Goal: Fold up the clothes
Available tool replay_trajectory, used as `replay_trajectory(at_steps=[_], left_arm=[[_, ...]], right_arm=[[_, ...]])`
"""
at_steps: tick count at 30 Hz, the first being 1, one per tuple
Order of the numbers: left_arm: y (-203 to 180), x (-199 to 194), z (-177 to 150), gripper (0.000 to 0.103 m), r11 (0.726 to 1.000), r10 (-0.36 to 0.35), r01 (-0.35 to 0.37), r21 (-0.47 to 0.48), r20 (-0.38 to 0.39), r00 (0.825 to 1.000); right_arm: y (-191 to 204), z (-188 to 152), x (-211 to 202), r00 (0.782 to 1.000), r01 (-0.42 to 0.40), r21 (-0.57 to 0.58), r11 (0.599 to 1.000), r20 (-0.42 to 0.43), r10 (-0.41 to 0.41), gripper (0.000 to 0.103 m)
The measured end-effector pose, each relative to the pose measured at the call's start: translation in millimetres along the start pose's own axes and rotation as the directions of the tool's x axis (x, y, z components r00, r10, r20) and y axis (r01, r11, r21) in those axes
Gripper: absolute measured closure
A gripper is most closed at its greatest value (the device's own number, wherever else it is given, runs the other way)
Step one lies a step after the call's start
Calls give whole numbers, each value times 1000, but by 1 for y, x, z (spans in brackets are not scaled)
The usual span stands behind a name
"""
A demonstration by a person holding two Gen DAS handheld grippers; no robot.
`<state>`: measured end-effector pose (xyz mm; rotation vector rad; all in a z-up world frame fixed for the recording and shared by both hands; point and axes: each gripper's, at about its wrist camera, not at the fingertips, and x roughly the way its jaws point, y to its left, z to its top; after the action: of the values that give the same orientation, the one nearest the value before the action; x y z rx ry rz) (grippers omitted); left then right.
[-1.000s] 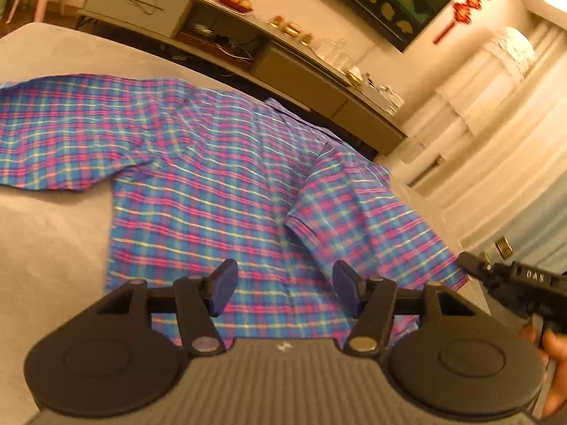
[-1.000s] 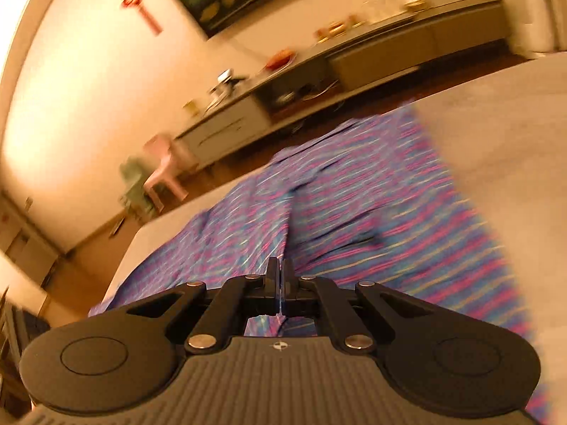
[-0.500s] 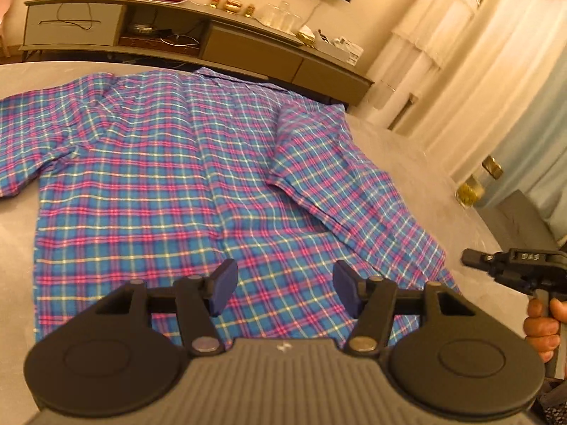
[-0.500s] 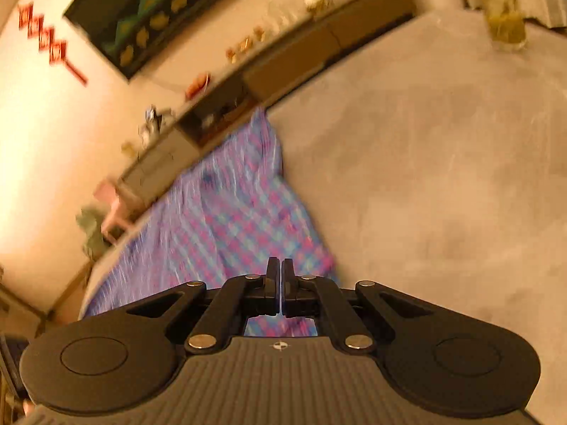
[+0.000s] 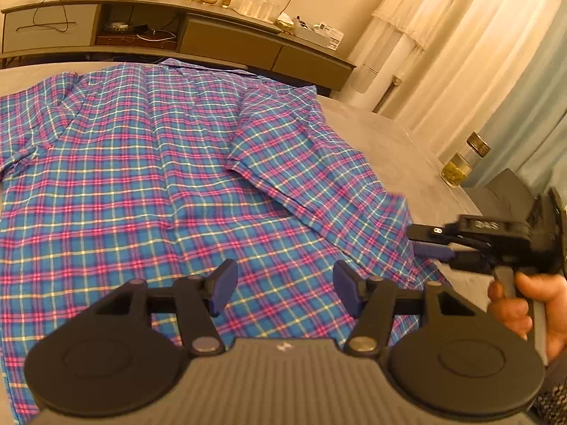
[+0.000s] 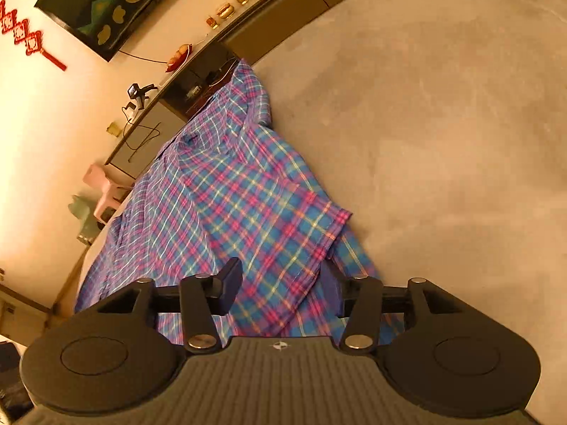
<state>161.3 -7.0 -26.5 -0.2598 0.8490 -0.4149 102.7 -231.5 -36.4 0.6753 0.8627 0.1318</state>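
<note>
Our blue-and-pink plaid cotton shirt (image 5: 149,177) lies spread on the grey bed (image 6: 443,124), its right sleeve folded inward. Our left gripper (image 5: 281,283) hovers above the hem, fingers spread and empty. Our right gripper (image 6: 283,283) is opening its fingers over the shirt's edge (cloth between, unpinched). The sleeve could slide back if snagged. Two glass jars (image 5: 464,163) hold something yellowish.

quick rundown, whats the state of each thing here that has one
plaid shirt: spread flat on the grey surface, one sleeve folded in over the body
left gripper: open, nothing between its fingers, above the shirt hem
right gripper: jaws opening, sleeve cloth between its fingers
jar: upright, lidded
</note>
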Motion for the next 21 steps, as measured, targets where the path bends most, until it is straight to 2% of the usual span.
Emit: replay_trajectory(at_steps=[1, 4, 7, 10, 12, 14, 15, 16, 17, 18, 19, 21], left_arm=[[-1, 0, 0, 43, 1000, -2, 2, 2, 0, 1000], [-8, 1, -1, 43, 1000, -12, 12, 9, 3, 1000], [-17, 4, -2, 43, 999, -35, 35, 23, -2, 999], [-26, 8, -6, 42, 997, -56, 57, 45, -19, 998], [-31, 11, -10, 42, 997, -58, 60, 57, -29, 998], [-34, 14, -14, 42, 996, -59, 62, 65, -37, 998], [-35, 15, -15, 42, 996, -60, 62, 68, -40, 997], [-35, 15, -15, 42, 996, -60, 63, 70, -42, 997], [-36, 16, -16, 42, 995, -60, 64, 73, -44, 997], [-36, 16, -16, 42, 995, -61, 64, 75, -45, 997], [-36, 15, -16, 42, 995, -59, 63, 78, -41, 997], [-33, 12, -15, 42, 995, -64, 66, 74, -34, 997]], right_arm=[[3, 1, 3, 1000, -5, -9, 1000, 0, 5, 81], [9, 2, -3, 998, -53, -34, 998, 25, 54, 90], [12, 2, -9, 993, -105, -52, 993, 49, 107, 91], [11, 5, -11, 992, -118, -75, 990, 41, 122, 89], [11, 9, -4, 992, -128, -87, 988, 10, 129, 81], [11, 13, 8, 994, -111, -103, 988, -21, 109, 42], [11, 15, 14, 996, -85, -116, 990, -23, 83, 40], [13, 18, 22, 997, -68, -131, 989, -30, 65, 42], [15, 19, 27, 998, -64, -149, 987, -32, 60, 56], [20, 21, 29, 999, -50, -171, 984, -27, 46, 77], [25, 22, 31, 999, -34, -193, 981, -21, 30, 103], [24, 20, 8, 998, -35, -158, 987, 54, 44, 103]])
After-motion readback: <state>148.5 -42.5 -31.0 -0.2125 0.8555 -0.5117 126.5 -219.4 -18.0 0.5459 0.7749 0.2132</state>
